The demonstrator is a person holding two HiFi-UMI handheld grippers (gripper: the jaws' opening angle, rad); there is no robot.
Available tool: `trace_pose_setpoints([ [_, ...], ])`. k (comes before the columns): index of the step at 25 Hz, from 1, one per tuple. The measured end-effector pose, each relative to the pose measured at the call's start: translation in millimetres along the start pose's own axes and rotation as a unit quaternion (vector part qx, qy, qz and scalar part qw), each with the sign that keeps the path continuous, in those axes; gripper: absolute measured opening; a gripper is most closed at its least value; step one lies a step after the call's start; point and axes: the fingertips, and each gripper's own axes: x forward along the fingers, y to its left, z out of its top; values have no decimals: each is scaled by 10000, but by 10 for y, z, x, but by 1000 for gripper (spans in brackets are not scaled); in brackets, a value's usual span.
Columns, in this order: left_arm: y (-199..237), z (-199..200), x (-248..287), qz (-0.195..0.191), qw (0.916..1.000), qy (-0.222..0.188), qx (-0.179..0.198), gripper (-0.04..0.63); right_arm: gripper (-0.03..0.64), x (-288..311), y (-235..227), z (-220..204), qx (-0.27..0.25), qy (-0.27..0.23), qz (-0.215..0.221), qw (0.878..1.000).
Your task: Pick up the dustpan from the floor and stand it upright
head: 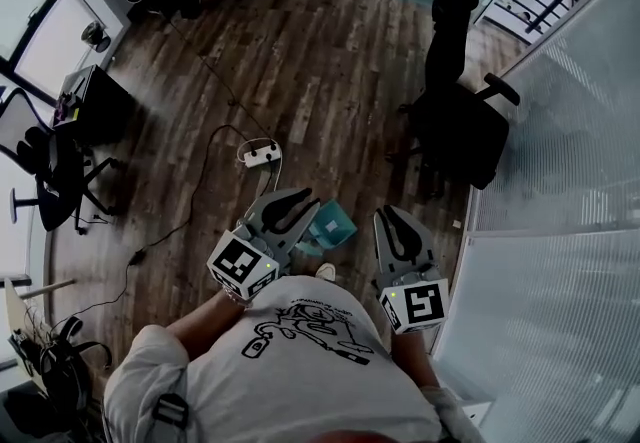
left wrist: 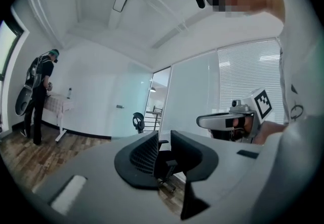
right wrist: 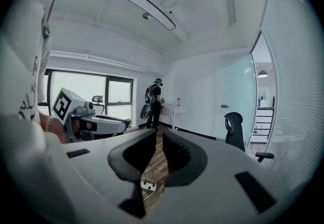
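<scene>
In the head view a teal dustpan point(head: 334, 227) is on the wooden floor just ahead of the person's feet, partly hidden behind my left gripper point(head: 303, 197); I cannot tell how it stands. Both grippers are held at chest height, well above it and apart from it. In the left gripper view the left gripper point(left wrist: 163, 142) points level into the room, its jaws a narrow gap apart with nothing between them. My right gripper point(head: 388, 217) point(right wrist: 158, 139) also shows a thin slit with only floor behind it.
A black office chair point(head: 460, 121) stands ahead on the right beside a glass wall point(head: 560, 181). A white power strip point(head: 262, 155) with a trailing cable lies on the floor ahead. Another person point(left wrist: 40, 94) stands at a table far off. Dark chairs and a desk point(head: 90, 101) line the left side.
</scene>
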Motion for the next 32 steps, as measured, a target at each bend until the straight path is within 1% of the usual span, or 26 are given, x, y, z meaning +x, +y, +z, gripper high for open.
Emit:
trace_pose_setpoints([
  [6, -81, 228, -43, -72, 9997, -143, 174, 72, 32, -65, 60, 257, -197, -138, -74, 9997],
  [11, -130, 313, -57, -108, 9995, -147, 264, 72, 29, -100, 81, 386, -187, -331, -115, 9992],
  [19, -190, 308, -100, -200, 9992, -181, 297, 72, 25, -105, 158, 396, -248, -391, -119, 9989],
  [27, -266, 346, -82, -224, 9994, -197, 182, 72, 25, -123, 188, 389, -250, -362, -59, 9990],
  [32, -281, 337, -107, -247, 9993, -153, 226, 72, 25, -147, 189, 394, -281, -351, -73, 9990],
])
